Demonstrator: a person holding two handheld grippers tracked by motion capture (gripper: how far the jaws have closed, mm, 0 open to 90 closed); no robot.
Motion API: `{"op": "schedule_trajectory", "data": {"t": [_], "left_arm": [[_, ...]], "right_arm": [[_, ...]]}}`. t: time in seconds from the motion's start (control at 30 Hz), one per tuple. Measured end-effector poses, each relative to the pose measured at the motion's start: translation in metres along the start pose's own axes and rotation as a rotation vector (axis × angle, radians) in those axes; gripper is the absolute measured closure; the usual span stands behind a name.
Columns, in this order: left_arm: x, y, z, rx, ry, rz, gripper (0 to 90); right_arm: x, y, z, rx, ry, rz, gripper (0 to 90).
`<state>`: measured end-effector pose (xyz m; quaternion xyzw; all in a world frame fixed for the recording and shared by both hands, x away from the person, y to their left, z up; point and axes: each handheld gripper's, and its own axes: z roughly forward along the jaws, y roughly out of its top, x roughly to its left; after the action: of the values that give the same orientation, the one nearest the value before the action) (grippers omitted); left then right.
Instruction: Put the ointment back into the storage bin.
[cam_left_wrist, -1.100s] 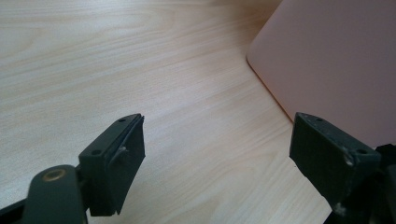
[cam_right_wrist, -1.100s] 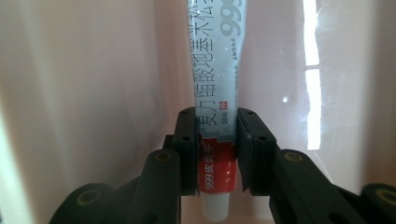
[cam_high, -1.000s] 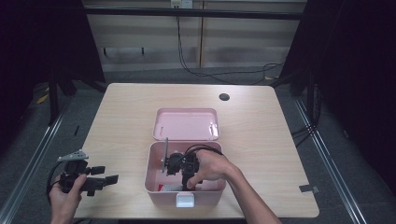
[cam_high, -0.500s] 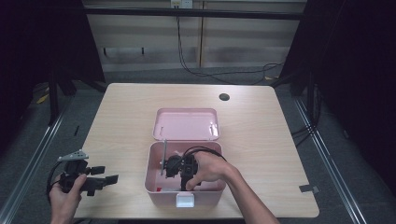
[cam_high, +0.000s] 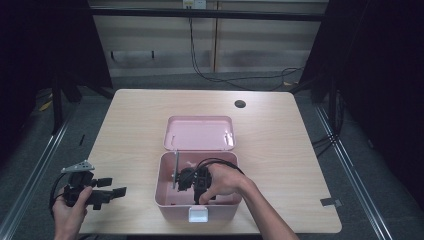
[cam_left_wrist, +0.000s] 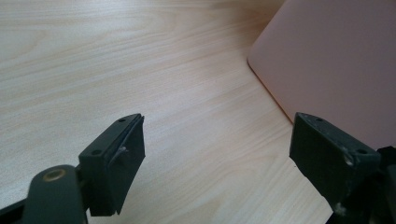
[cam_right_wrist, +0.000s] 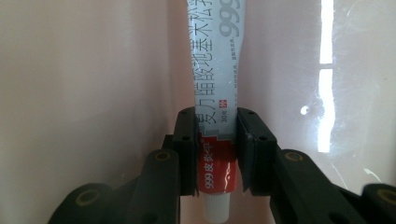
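Observation:
An open pink box (cam_high: 165, 200) stands at the table's front middle, its lid (cam_high: 200, 132) folded back flat behind it. My right gripper (cam_high: 181, 180) is down inside the box, shut on a silver and red ointment tube (cam_high: 176, 165) that stands upright along the left wall. In the right gripper view the tube (cam_right_wrist: 215, 65) points up with its white cap down, and my right gripper (cam_right_wrist: 217, 154) clamps its red band against the pink wall (cam_right_wrist: 84, 93). My left gripper (cam_high: 114, 186) hovers open at the front left, empty, with the box's side (cam_left_wrist: 336, 60) just to its right.
The wooden table (cam_high: 280, 140) has a dark cable hole (cam_high: 240, 104) at the back right and a grey tape mark (cam_high: 327, 201) near the front right edge. A white latch (cam_high: 198, 214) sits on the box's front. Bare wood (cam_left_wrist: 140, 70) lies under the left gripper (cam_left_wrist: 217, 154).
The right hand has shifted slightly left and toward the front inside the box, carrying the tube with it. The left gripper has stayed put.

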<state>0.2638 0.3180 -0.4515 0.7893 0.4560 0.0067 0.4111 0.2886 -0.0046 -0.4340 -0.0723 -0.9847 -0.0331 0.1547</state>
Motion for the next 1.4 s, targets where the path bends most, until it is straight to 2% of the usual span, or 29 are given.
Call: {"op": "schedule_trajectory", "data": {"t": [0.27,0.33,0.47,0.5,0.57,0.63,0.73,1.03,1.2,1.23,1.4], "left_arm": [[0.000,0.000,0.000,0.001,0.001,-0.003,18.1],[0.001,0.000,0.000,0.003,0.000,-0.003,18.0],[0.001,0.000,0.000,0.002,0.000,-0.003,18.1],[0.001,0.000,0.000,0.003,0.000,-0.004,18.1],[0.001,0.000,0.000,0.002,0.000,-0.004,18.1],[0.001,0.000,0.000,0.004,0.000,-0.004,18.1],[0.001,0.000,0.000,0.004,0.001,-0.003,18.1],[0.001,0.000,0.000,0.005,0.002,-0.002,18.1],[0.000,0.000,0.001,0.006,0.002,-0.005,18.1],[0.000,0.000,0.001,0.006,0.003,-0.003,18.0],[0.000,0.000,0.001,0.004,0.003,-0.005,18.1]], "right_arm": [[-0.001,-0.003,0.004,0.011,0.009,0.006,71.2],[-0.001,-0.003,0.004,0.012,0.017,-0.004,70.9],[-0.002,-0.003,0.006,0.003,0.020,0.018,70.9],[-0.003,-0.002,0.005,0.026,0.006,0.017,70.7],[-0.002,-0.002,0.006,0.023,0.018,0.023,70.6],[-0.002,-0.002,0.003,0.001,0.016,0.007,69.2],[-0.001,-0.003,0.002,0.004,0.020,0.005,68.4],[0.000,-0.007,-0.006,-0.024,-0.012,0.015,63.6],[0.001,-0.011,-0.012,-0.046,-0.054,0.057,60.8],[0.001,-0.012,-0.013,-0.044,-0.052,0.047,60.7],[0.001,-0.016,-0.020,-0.066,-0.066,0.058,58.8]]}}
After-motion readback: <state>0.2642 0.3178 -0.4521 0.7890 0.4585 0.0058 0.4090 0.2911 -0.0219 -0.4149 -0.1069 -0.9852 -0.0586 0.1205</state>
